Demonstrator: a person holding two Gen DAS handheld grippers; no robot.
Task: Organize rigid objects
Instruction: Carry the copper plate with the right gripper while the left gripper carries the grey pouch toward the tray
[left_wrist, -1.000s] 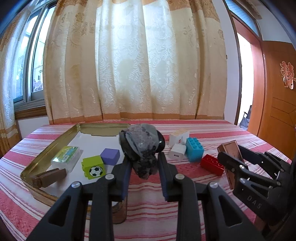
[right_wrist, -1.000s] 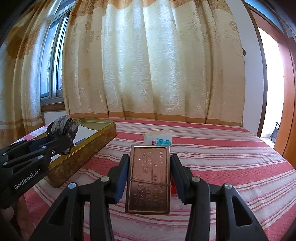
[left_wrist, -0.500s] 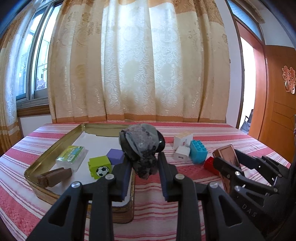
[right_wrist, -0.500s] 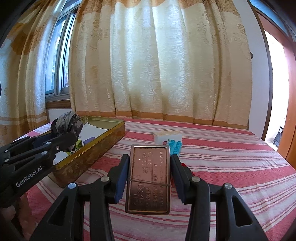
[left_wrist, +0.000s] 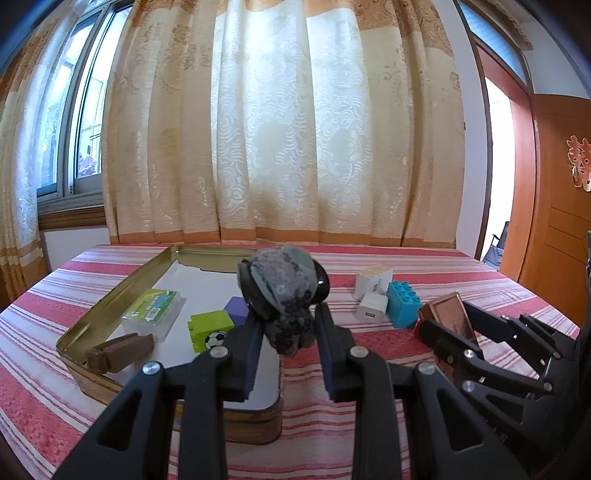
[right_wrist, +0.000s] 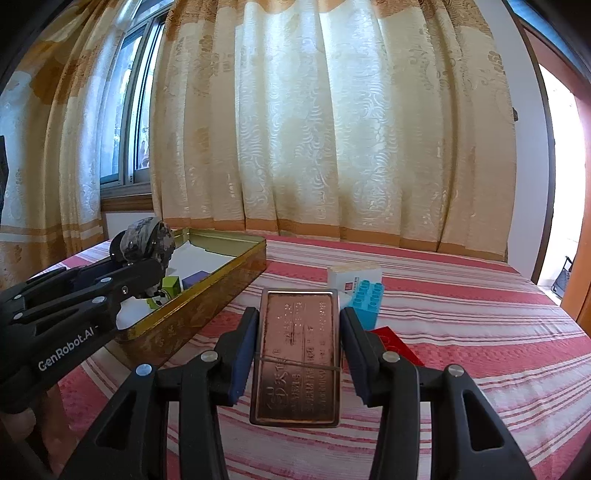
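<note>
My left gripper (left_wrist: 288, 332) is shut on a grey speckled lumpy object (left_wrist: 282, 291) and holds it above the near right corner of the gold tin tray (left_wrist: 110, 299). My right gripper (right_wrist: 297, 332) is shut on a flat copper-coloured tin (right_wrist: 297, 354), held above the striped tablecloth right of the tray (right_wrist: 207, 299). The right gripper and copper tin also show in the left wrist view (left_wrist: 448, 321). The left gripper and grey object show in the right wrist view (right_wrist: 147, 245).
In the tray lie a green-labelled clear box (left_wrist: 153, 306), a brown case (left_wrist: 118, 350), a green football block (left_wrist: 210, 330) and a purple cube (left_wrist: 236, 308). On the cloth are white boxes (left_wrist: 373, 280), a white charger (left_wrist: 371, 306), a blue brick (left_wrist: 402, 302) and a red brick (right_wrist: 397, 343).
Both grippers have risen and drawn back a little, each keeping its object. The table objects sit lower and farther in view.
</note>
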